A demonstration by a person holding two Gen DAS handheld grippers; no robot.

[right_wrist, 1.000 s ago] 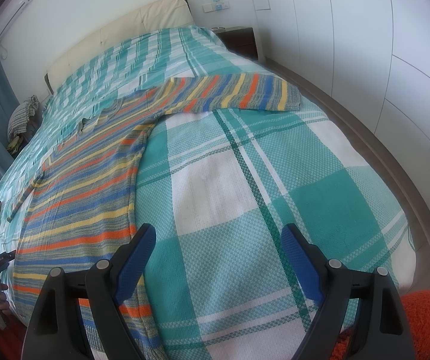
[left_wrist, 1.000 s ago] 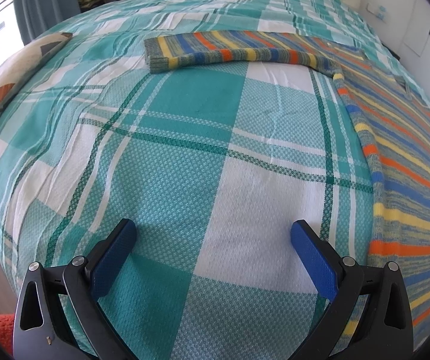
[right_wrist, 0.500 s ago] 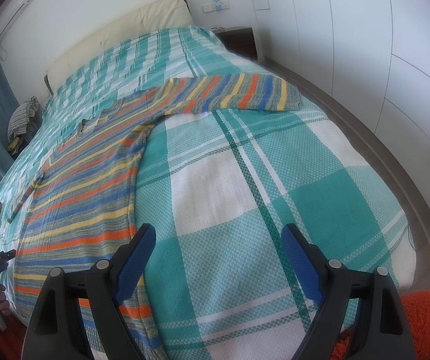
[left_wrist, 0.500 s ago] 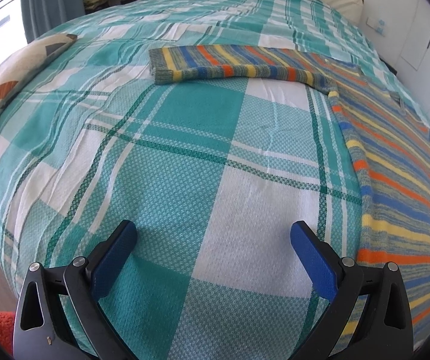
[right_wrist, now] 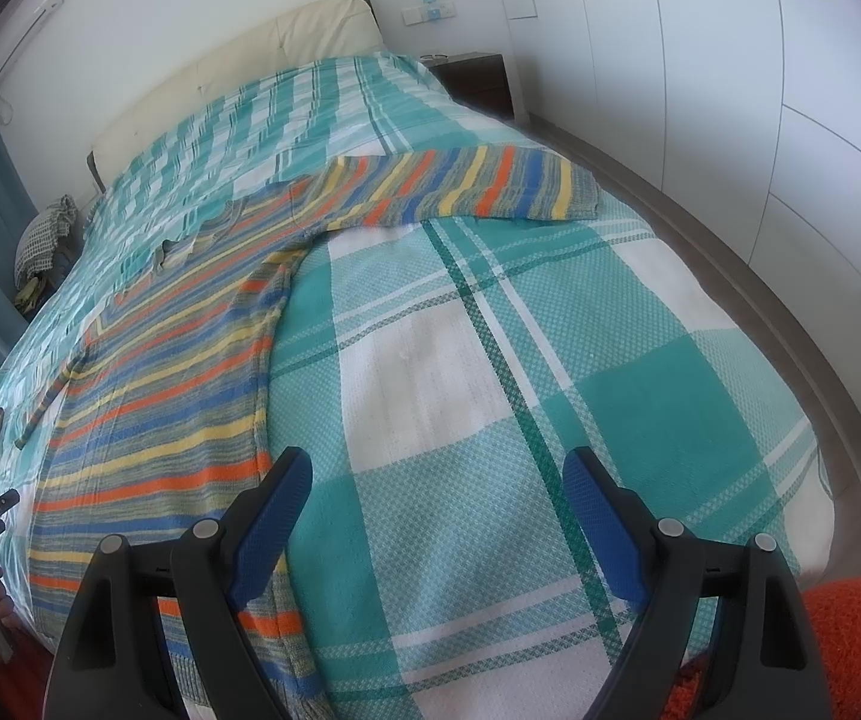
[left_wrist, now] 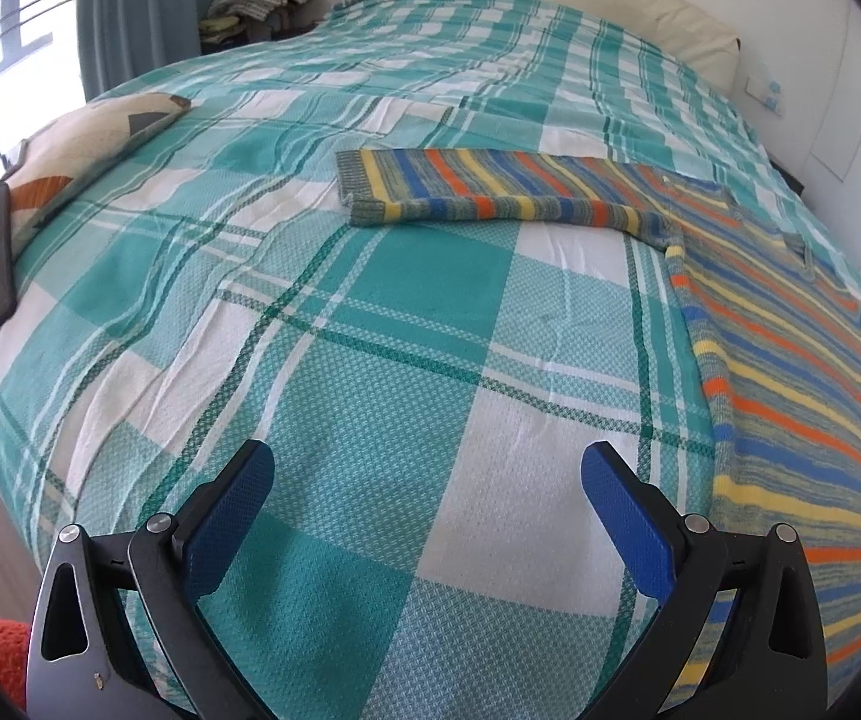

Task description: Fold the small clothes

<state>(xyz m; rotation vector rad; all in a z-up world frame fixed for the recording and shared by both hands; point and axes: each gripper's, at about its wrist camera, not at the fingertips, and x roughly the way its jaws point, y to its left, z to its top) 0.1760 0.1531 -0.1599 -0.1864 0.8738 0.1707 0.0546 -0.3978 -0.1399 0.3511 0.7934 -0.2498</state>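
A striped sweater (left_wrist: 790,372), spread flat on the checked bed cover (left_wrist: 370,312); knitted, so most likely soft and floppy, light, a bit stretchy, not slippery and not breakable; will bend wherever lifted, will sag if picked up by one spot only. Best places to grab, as a guess: the end of a sleeve, or the bottom hem corner, pinching just the edge of the cloth and not the cover under it.

Left gripper (left_wrist: 427,516): jaws spread wide, nothing between them but bed cover below, touching nothing that can be seen; sweater body off to the right side of the jaws, just past the right blue pad; one sleeve (left_wrist: 490,192) stretched out far ahead of the jaws, lying flat, its cuff a little to the left.

Right gripper (right_wrist: 436,516): jaws wide apart too, holding nothing; side edge and hem of the sweater (right_wrist: 160,420) right by the left pad, partly under it in the picture, though touching or not cannot be told; other sleeve (right_wrist: 478,186) far ahead, running off to the right.

No fold made yet, by the look of it; both sleeves out straight. Likely first step: bring a sleeve in over the body.
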